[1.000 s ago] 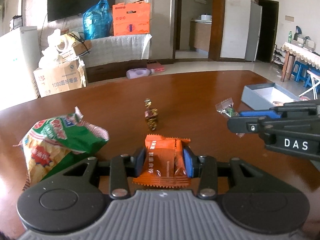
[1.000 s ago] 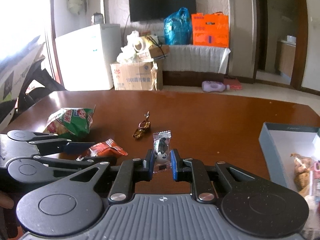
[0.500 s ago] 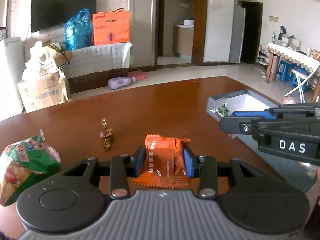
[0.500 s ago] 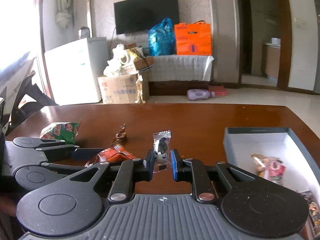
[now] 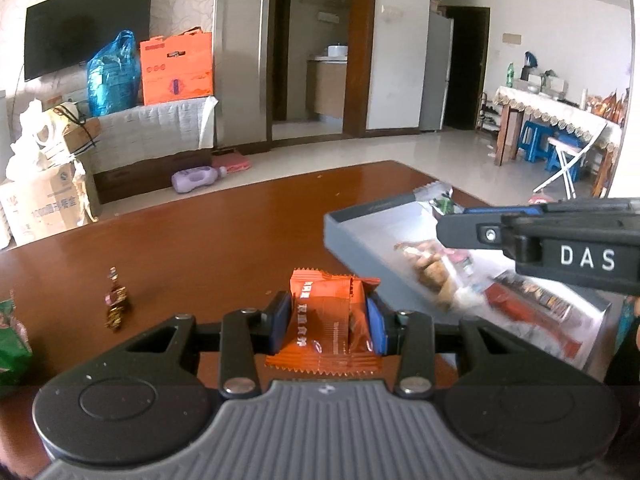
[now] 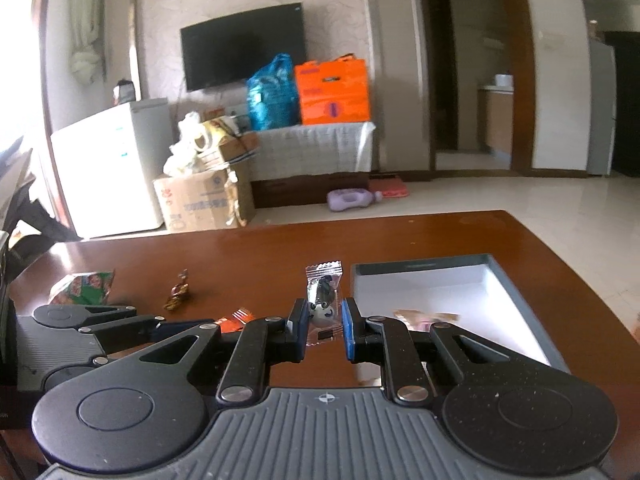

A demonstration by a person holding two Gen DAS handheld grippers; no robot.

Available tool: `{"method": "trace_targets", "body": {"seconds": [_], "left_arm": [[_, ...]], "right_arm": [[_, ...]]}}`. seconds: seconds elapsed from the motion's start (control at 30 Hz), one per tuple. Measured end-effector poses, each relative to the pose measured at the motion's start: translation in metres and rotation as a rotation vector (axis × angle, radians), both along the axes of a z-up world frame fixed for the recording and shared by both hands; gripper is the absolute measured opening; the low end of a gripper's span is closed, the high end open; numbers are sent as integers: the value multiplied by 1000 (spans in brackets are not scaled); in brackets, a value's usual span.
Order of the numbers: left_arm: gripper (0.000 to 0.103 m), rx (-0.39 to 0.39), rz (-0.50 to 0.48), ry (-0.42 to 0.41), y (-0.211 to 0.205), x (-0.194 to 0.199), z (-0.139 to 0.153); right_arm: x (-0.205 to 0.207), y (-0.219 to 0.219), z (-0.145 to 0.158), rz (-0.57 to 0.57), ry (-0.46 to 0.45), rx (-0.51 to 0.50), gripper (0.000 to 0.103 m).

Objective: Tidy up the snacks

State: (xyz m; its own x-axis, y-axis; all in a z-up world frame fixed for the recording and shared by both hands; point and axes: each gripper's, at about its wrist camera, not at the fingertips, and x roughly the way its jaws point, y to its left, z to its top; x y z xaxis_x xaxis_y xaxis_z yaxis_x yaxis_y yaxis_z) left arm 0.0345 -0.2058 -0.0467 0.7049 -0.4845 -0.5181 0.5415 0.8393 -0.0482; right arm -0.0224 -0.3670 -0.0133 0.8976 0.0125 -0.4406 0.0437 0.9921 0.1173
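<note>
Desk (image 6: 400,240): grey box (image 6: 496,268) at 2 o'clock, partly filled. Left gripper (image 5: 329,322) clenched on orange pack (image 5: 328,320); right gripper (image 6: 323,326) clenched on clear candy (image 6: 323,300). Carry both over the rim, lower into bare space, then release.

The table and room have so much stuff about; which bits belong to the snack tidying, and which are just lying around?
Part of the job:
- orange snack packet in the left gripper
- clear-wrapped candy in the right gripper
- grey box holding snacks
- gold-wrapped candy and green snack bag on the table

Just lying about:
- purple bottle on the floor
- cardboard box
- orange bag
- blue plastic bag
</note>
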Motion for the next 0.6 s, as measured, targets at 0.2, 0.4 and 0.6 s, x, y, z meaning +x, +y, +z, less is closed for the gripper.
{"method": "trace_targets", "body": {"seconds": [0.2,0.4,0.6], "left_arm": [[39,-22,-47,-6,-30,-5,9],[39,-43,-108,-4,-68,-17,14],[39,-37,-153,17,-101,-26,2]], "right_arm": [[-13,-25,-2,-62,5,9,20],[-24,-50,-10,-153,23,24,20],[-29,-66,-23,-217,43,38,20]]}}
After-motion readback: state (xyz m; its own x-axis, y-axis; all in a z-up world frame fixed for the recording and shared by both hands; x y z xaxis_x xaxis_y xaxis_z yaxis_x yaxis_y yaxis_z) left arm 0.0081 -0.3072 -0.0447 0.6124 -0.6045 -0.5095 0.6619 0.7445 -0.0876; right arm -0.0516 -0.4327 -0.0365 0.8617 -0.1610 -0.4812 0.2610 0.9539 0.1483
